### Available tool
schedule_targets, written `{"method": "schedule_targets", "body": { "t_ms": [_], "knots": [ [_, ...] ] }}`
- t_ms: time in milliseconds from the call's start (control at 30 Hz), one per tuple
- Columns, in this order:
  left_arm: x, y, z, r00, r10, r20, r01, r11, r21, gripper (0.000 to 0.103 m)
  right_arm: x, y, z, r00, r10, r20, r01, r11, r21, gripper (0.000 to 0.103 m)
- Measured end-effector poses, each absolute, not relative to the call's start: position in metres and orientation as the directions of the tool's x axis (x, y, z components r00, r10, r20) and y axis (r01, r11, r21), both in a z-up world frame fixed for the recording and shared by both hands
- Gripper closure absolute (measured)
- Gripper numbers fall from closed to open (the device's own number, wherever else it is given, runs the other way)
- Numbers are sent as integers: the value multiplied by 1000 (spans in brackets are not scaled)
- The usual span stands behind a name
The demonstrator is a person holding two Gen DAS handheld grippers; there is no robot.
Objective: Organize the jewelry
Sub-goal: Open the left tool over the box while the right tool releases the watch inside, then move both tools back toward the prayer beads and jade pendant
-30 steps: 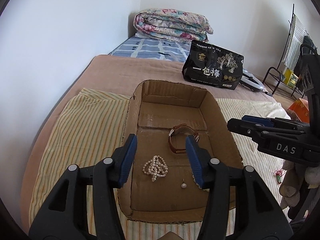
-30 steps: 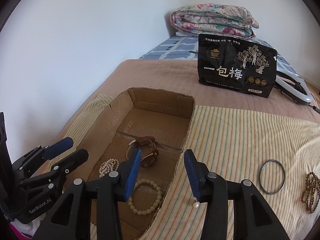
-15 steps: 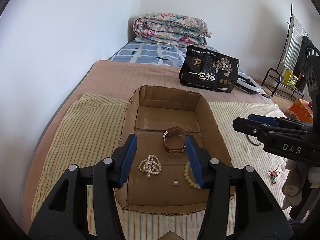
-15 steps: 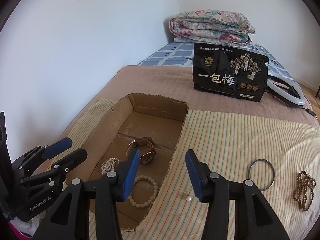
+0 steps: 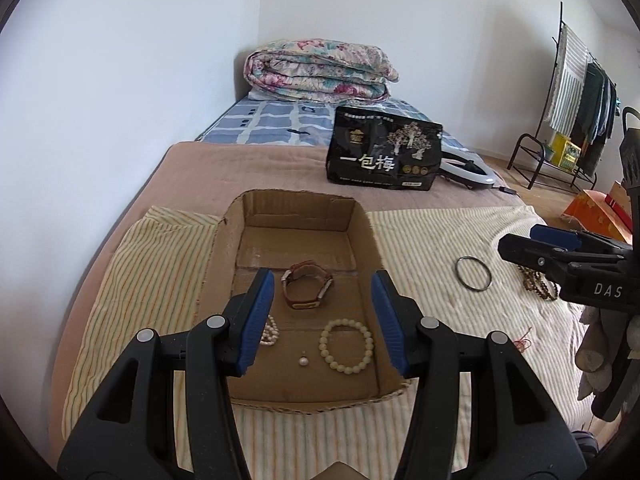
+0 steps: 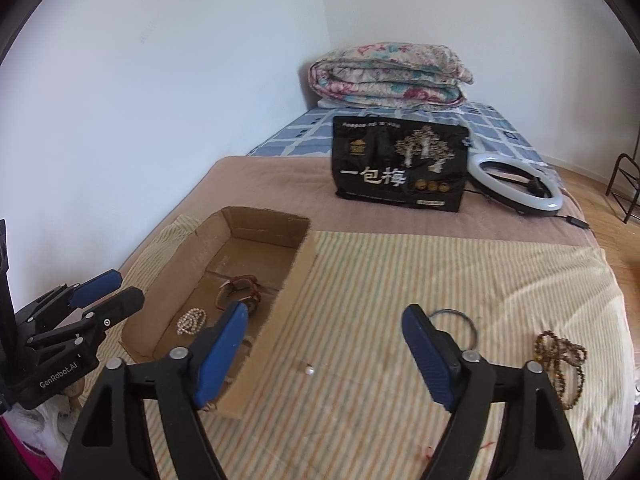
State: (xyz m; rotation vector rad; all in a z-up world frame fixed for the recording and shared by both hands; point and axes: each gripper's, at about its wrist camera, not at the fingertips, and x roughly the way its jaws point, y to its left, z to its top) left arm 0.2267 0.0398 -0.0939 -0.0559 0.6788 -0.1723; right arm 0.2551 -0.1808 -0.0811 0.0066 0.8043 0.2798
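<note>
A shallow cardboard box (image 5: 362, 232) lies on the striped cloth. In it are a brown-strapped watch (image 5: 306, 285), a pale bead bracelet (image 5: 346, 346), a pearl strand (image 5: 269, 331) and a single pearl earring (image 5: 303, 360). My left gripper (image 5: 322, 324) is open and empty above the box's near end. My right gripper (image 6: 324, 356) is open and empty above the cloth right of the box (image 6: 298, 264). A second pearl earring (image 6: 308, 370) lies on the cloth between its fingers. A metal bangle (image 6: 460, 326) and a brown bead bracelet (image 6: 560, 360) lie to the right.
A black snack bag (image 5: 384, 154) stands behind the box, with a ring light (image 6: 516, 186) beside it. A folded floral quilt (image 5: 320, 70) lies at the bed's far end. A clothes rack (image 5: 576, 100) stands at the far right. A red thread ornament (image 5: 522, 340) lies on the cloth.
Both grippers have pulled back and up from the box. The right gripper has opened wider and shifted right; the pearl earring that hung at its finger now lies on the cloth.
</note>
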Motion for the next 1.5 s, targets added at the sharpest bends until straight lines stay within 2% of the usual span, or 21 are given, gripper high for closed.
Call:
{"method": "schedule_targets", "body": {
  "t_ms": [133,300,367,1133,1500],
  "knots": [
    [220,22,-91,761,-197,-619,168,980,-105,51,246,-210,-75,675,227,-702,-211,971,111,14],
    [214,-4,-92,751,-224,-621,206,973,-101,51,232,-244,-71,687,188,-702,-176,980,90,2],
    [211,-15,-92,747,-234,-622,222,970,-98,51,225,-259,-70,696,165,-699,-160,984,74,1],
    [198,-116,-118,649,-367,-666,386,914,-128,51,165,-407,-85,722,-72,-688,45,997,-56,0],
    [195,-141,-141,600,-396,-695,428,893,-140,51,170,-430,-116,676,-51,-736,69,998,-5,0]
  ]
}}
